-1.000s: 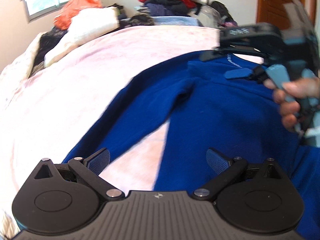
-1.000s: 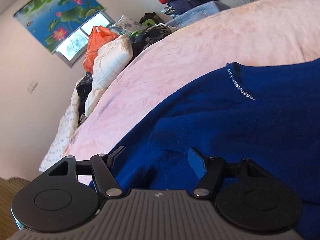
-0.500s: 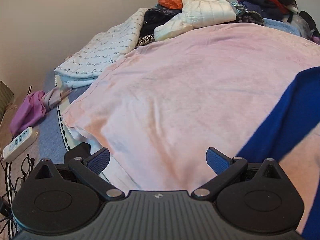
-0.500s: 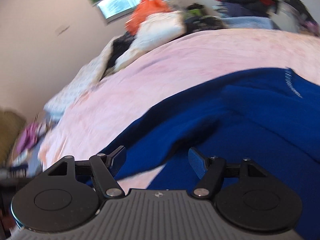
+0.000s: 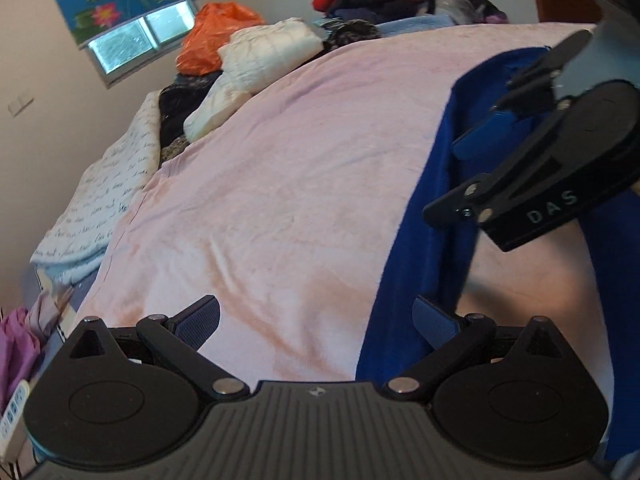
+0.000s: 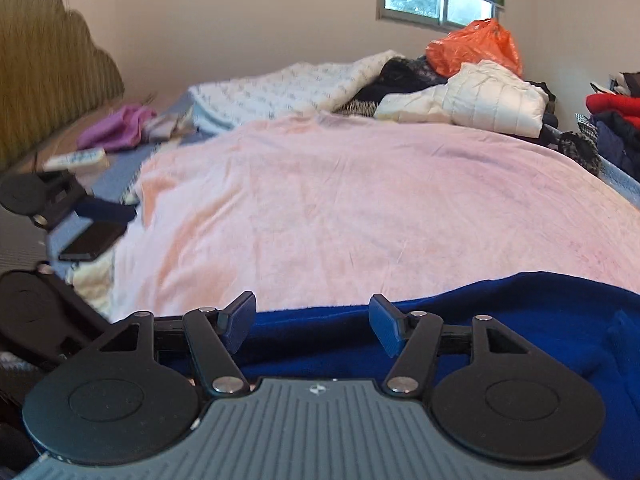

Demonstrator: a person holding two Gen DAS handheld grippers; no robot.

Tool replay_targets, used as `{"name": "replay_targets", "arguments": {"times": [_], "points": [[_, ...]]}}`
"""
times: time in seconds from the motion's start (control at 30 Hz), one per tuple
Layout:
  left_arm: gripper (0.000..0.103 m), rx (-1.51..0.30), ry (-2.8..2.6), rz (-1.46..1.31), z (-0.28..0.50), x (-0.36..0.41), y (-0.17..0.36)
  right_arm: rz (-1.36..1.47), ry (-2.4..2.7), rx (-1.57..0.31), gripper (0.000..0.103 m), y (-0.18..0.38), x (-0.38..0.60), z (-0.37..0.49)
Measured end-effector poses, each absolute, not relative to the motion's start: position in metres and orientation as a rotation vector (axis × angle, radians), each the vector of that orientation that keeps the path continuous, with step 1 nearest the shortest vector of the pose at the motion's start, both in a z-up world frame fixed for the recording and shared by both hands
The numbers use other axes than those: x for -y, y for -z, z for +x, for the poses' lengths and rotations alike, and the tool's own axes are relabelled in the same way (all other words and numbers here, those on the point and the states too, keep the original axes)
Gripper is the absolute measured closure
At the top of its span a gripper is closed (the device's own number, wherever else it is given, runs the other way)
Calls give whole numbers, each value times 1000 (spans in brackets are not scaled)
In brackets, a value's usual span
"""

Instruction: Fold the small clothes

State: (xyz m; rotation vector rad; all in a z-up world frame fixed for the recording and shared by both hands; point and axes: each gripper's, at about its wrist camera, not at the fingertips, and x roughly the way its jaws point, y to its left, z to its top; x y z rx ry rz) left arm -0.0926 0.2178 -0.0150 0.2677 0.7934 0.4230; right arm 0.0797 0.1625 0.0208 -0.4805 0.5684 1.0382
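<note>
Blue sweater (image 6: 500,320) flat on pink blanket (image 5: 300,180); left gripper (image 5: 316,320) spread wide, empty; right gripper (image 6: 312,320) spread, empty

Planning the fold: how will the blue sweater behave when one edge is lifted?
The blue sweater will probably go floppy: it already drapes in soft folds over the pink blanket. Its fuzzy knit likely grips rather than slips. A sleeve may trail behind.

A deep blue sweater (image 5: 416,248) is lying on a pale pink blanket (image 5: 280,184); an orange bag (image 6: 476,46) and white jacket (image 6: 476,98) are sitting behind.
</note>
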Motion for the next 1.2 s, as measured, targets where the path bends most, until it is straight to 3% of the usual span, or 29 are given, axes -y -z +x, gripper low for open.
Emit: {"name": "replay_targets", "arguments": {"times": [0.3,0.47,0.6,0.63,0.7,0.87,0.93,1.07,1.2], "points": [[0,-784,-403,351,-86,-205,32,-557,-999,-674,34,13,-158,84],[3,-794,-353,315,-92,-209,30,-477,-1075,-538,35,-6,-147,72],[48,-809,-267,270,-96,-211,26,-543,-1178,-544,39,-12,-158,64],[53,-819,-247,267,-96,-210,26,-579,-1193,-565,42,-8,-164,63],[66,-834,-213,271,-96,-209,30,-634,-1212,-602,57,4,-176,61],[96,-846,-160,229,-95,-210,31,-595,-1206,-624,62,6,-182,65],[98,-859,-153,224,-95,-210,32,-564,-1173,-583,64,0,-176,64],[101,-874,-151,79,-92,-230,26,-443,-1087,-511,37,-19,-153,73],[102,-855,-184,-19,-91,-250,20,-318,-1045,-502,26,-30,-130,87]]}}
